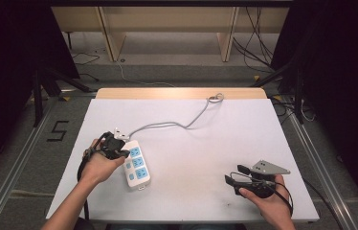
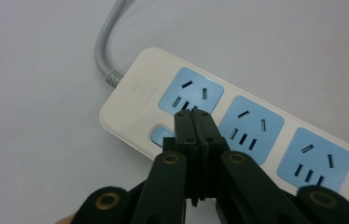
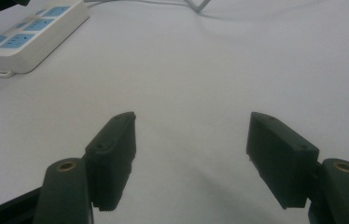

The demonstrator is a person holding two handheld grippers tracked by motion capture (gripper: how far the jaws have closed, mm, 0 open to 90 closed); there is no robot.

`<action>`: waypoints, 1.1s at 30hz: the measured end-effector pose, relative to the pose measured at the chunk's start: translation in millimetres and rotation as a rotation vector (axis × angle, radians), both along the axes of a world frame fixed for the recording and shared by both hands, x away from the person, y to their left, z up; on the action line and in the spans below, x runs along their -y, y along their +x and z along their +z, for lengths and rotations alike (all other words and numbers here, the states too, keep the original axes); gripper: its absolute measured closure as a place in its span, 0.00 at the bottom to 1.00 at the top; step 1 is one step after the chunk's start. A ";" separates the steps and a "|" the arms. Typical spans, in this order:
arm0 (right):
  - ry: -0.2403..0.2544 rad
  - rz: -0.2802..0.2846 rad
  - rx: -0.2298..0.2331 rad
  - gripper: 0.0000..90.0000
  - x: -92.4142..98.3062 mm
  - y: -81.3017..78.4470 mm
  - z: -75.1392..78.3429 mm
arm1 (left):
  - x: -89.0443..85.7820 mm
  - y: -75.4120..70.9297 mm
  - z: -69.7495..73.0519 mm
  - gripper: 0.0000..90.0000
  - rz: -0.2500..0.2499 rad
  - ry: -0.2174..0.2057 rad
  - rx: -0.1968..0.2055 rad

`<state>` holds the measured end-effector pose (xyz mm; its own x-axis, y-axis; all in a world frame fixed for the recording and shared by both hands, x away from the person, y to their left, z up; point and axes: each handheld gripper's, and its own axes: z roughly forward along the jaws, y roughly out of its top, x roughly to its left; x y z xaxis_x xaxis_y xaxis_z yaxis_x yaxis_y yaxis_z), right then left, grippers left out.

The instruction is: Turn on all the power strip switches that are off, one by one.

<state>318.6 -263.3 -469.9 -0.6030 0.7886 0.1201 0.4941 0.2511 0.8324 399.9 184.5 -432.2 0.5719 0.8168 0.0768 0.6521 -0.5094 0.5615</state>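
A white power strip [image 1: 136, 165] with three blue sockets lies at the table's left, its grey cable [image 1: 177, 123] running to the far edge. In the left gripper view the strip [image 2: 135, 91] lies just beyond my jaws, and my left gripper [image 2: 193, 114] is shut with nothing between its pads, its tips hovering by the first socket [image 2: 192, 91] and a small blue switch [image 2: 161, 135]. In the high view the left gripper [image 1: 118, 146] sits at the strip's left side. My right gripper [image 3: 191, 140] stands open over bare table, seen in the high view [image 1: 234, 175] at the front right.
The white table [image 1: 215, 143] has a wooden strip along its far edge. Dark stands and cables stand on the floor at both sides. A wooden bench is behind the table.
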 end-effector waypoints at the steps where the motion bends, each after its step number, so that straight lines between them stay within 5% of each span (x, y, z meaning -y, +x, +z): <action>1: 0.000 0.000 0.000 0.38 0.0 0.0 0.0 | 0.3 -0.4 0.1 1.00 -0.002 0.001 -0.001; 33: -0.003 0.003 0.000 0.38 0.2 -0.1 0.1 | 13.3 -16.3 3.7 1.00 -0.049 0.000 -0.016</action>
<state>318.5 -263.5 -469.8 -0.6051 0.7874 0.1176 0.4932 0.2548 0.8317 383.6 171.2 -428.5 0.6126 0.7875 0.0668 0.6352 -0.5409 0.5512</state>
